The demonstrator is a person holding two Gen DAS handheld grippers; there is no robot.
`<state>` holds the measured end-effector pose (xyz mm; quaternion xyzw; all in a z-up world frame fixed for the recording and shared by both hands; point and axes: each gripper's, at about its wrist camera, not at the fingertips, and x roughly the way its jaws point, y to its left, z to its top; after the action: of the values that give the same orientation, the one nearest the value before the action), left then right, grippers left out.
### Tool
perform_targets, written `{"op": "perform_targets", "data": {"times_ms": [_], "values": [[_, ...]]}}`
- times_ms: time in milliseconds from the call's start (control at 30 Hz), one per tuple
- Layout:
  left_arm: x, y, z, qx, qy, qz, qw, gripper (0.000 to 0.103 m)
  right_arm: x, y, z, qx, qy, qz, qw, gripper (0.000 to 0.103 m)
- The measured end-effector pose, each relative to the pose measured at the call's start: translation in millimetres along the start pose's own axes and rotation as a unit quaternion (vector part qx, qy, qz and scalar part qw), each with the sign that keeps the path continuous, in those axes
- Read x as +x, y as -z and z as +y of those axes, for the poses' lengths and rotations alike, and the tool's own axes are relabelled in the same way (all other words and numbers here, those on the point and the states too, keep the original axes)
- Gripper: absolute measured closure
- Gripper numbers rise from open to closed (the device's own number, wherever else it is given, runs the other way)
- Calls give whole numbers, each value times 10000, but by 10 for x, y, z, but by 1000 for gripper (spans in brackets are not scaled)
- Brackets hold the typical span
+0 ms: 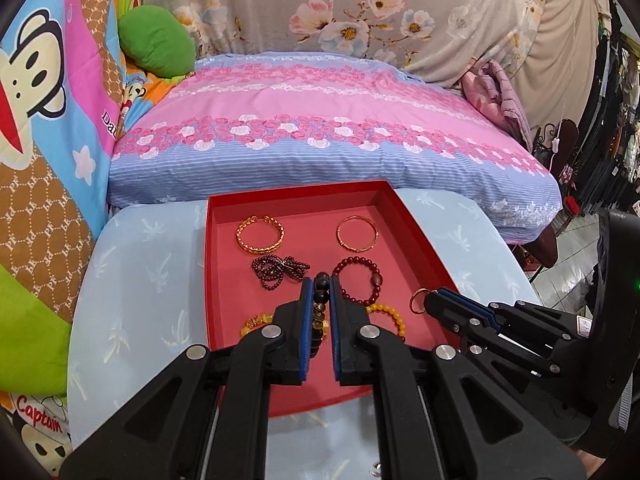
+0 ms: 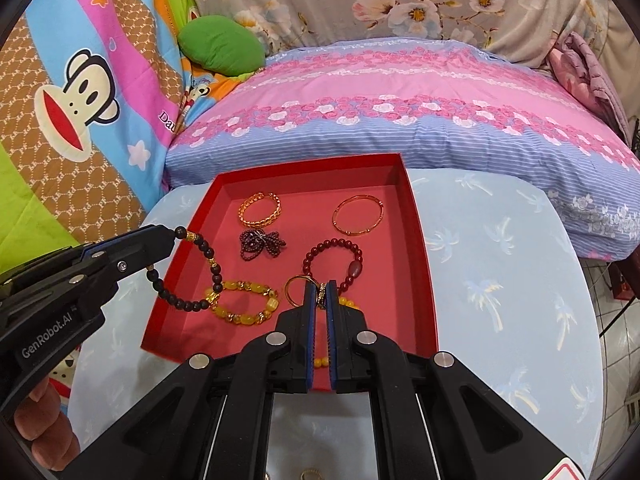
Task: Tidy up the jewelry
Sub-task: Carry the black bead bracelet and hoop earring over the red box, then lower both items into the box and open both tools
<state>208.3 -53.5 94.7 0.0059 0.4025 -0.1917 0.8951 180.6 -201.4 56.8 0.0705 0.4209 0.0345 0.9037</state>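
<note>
Left gripper (image 1: pixel 321 280) clamped on dark bead bracelet (image 2: pixel 208 258), dangling over red tray's (image 2: pixel 416 216) left wall. Right gripper (image 2: pixel 320 289) pinched shut on thin gold ring (image 2: pixel 297 290), held above tray floor.

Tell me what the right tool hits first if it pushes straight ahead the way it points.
Probably the dark red bead bracelet lying in the red box, just beyond the right tool, which holds a thin gold ring. Depth is hard to judge.
</note>
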Motion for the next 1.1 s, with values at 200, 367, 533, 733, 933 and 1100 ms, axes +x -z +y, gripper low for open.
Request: {"op": "perform_targets", "data": {"times_ms": [200, 367, 533, 733, 933, 1100], "values": [[269, -38, 9, 5, -36, 158, 9999, 95, 238, -55, -35, 29, 15, 141, 9999, 98], [501, -36, 37, 4, -105, 320, 9994, 95, 402, -91, -89, 66, 52, 223, 9997, 98], [689, -26, 88, -6, -178, 455, 9988, 96, 536, -125, -130, 100, 52, 299, 9995, 98], [833, -25, 158, -40, -263, 550, 9981, 95, 663, -154, -125, 65, 42, 363, 9993, 98], [961, 9, 263, -137, -402, 685, 9967, 95, 794, -134, -98, 2, 63, 483, 9988, 98], [993, 55, 363, -332, -533, 738, 9953, 80, 810, -116, -86, -22, 159, 468, 9988, 91]]}}
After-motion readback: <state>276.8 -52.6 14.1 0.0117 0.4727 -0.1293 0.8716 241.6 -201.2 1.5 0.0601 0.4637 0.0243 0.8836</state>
